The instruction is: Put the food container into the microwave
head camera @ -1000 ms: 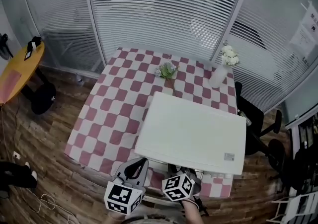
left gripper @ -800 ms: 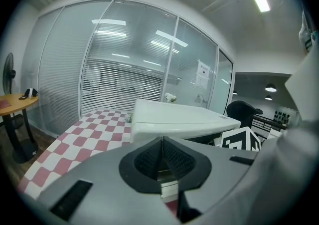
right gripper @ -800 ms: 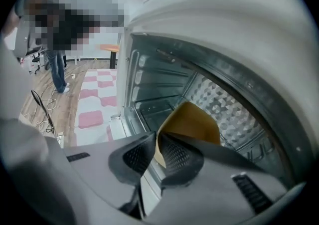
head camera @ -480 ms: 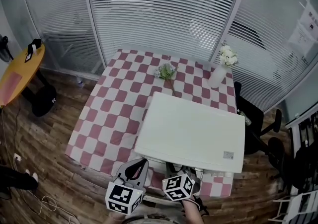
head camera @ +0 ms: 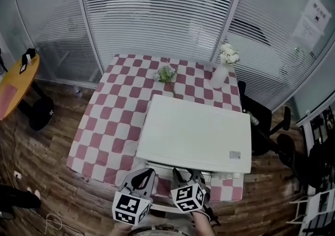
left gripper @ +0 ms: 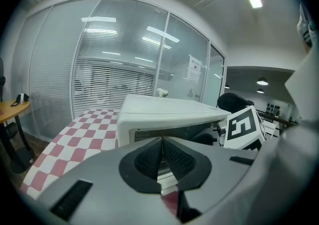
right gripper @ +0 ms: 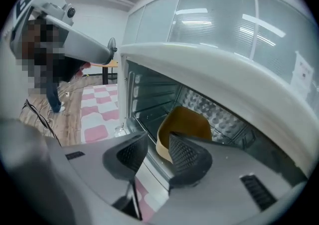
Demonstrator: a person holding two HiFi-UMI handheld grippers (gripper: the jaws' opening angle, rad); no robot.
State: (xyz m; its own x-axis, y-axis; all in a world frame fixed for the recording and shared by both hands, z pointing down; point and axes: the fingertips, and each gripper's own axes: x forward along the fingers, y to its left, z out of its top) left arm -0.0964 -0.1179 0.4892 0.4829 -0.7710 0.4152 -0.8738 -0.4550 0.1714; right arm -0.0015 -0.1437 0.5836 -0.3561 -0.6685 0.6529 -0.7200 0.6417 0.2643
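Microwave sits on the table in the head view; left gripper view shows the left gripper pinched shut, empty; right gripper view shows the right gripper spread apart before the container lying inside, so best draw straight back, clear of its rim.

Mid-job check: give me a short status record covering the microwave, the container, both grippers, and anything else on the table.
microwave: white, on the checked table, cavity open toward the grippers
container: tan, sitting inside the microwave cavity
left hand-held gripper: jaws together, nothing between them
right hand-held gripper: jaws apart at the microwave opening, not closed on the container
also on table: white vase with white flowers and a small bunch of flowers, both behind the microwave
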